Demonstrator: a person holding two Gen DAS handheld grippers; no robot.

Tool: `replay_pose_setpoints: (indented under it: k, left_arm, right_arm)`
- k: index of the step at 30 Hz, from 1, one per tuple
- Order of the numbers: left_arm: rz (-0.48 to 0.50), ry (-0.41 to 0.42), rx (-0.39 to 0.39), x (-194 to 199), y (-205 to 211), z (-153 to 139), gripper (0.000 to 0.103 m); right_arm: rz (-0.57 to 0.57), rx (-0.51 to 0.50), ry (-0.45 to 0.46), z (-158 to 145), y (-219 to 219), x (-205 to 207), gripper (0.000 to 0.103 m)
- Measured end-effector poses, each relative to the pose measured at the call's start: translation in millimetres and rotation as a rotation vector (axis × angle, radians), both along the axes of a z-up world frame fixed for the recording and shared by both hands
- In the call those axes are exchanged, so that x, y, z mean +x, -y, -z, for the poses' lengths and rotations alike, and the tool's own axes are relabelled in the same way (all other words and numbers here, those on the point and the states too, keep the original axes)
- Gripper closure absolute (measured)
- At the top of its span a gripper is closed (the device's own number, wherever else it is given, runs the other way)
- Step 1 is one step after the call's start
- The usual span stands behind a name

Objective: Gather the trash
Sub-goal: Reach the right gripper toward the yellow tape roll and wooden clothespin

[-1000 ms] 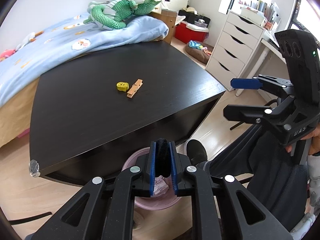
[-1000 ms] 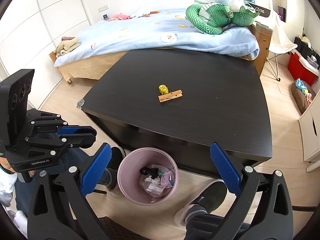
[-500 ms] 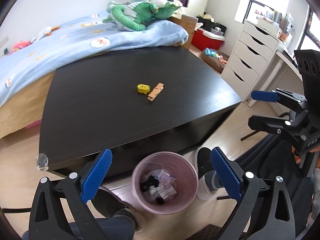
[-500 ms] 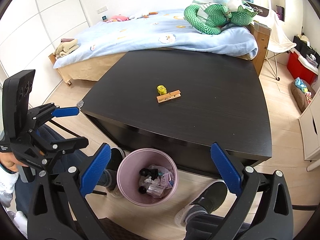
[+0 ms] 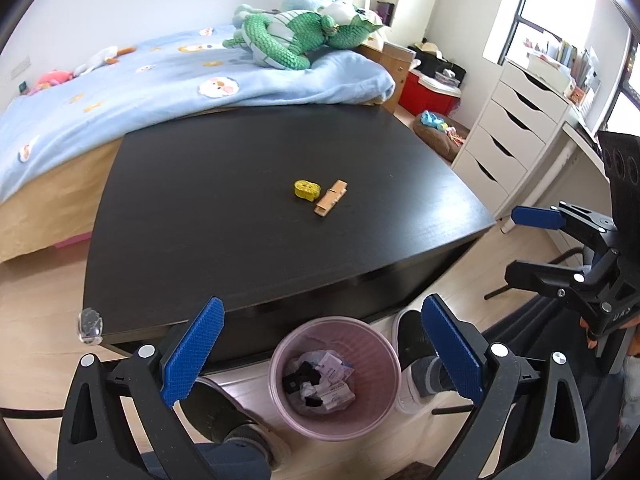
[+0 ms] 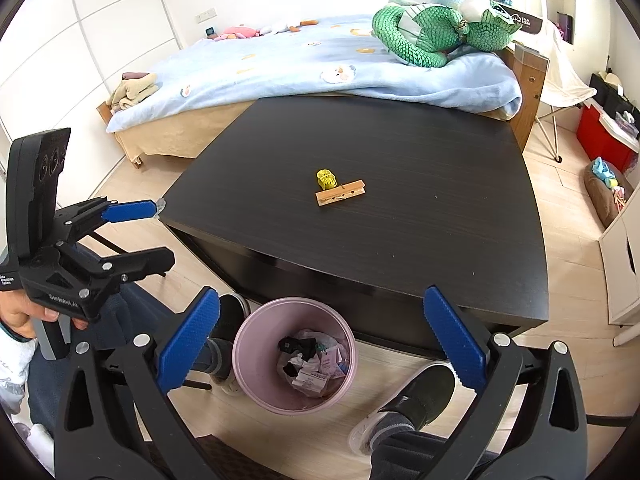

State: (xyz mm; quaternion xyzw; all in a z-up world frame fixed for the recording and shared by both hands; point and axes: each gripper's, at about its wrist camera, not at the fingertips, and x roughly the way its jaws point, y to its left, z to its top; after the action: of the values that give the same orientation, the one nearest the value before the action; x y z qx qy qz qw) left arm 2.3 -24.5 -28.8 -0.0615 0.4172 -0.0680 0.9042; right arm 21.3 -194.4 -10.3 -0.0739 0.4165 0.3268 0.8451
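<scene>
Here, my left gripper (image 5: 320,356) and right gripper (image 6: 320,340) gape empty over the round pink plastic bin (image 5: 336,376); I risk nudging the wooden clothespin (image 5: 331,197) at 12 o'clock off the black wooden table (image 5: 200,220).

The left black two-finger gripper with blue pads (image 5: 320,354) fills the bottom of its own view, jaws spread wide with nothing between them. The right black gripper with blue pads (image 6: 320,342) is likewise wide apart and empty along the bottom of its view. Each also shows at the other's frame edge, held in a hand.
</scene>
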Motion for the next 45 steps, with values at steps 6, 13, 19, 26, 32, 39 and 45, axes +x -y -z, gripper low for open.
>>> replay_pose_setpoints:
  k: [6, 13, 19, 26, 32, 39, 45]
  left_arm:
    - [-0.028, 0.009, 0.011, 13, -12, -2, 0.008]
    - [-0.041, 0.043, 0.027, 31, -25, -15, 0.008]
    - [-0.036, 0.065, 0.048, 50, -35, -22, 0.008]
    - [-0.040, 0.050, 0.076, 75, -46, -16, 0.008]
    - [-0.062, 0.025, 0.063, 87, -60, 4, 0.008]
    - [-0.088, 0.016, 0.068, 91, -70, 13, 0.008]
    - [-0.099, 0.000, 0.069, 92, -74, 19, 0.008]
  right_arm:
    - [-0.012, -0.027, 0.012, -1, -11, 13, 0.003]
    - [-0.044, -0.067, 0.037, -7, -30, 36, 0.003]
    - [-0.079, -0.100, 0.047, -10, -47, 60, 0.003]
    - [-0.148, -0.154, 0.014, 2, -75, 91, 0.003]
    - [-0.190, -0.209, -0.020, 22, -95, 117, 0.003]
    - [-0.232, -0.272, -0.060, 45, -110, 138, 0.003]
    - [-0.262, -0.294, -0.084, 63, -120, 147, 0.003]
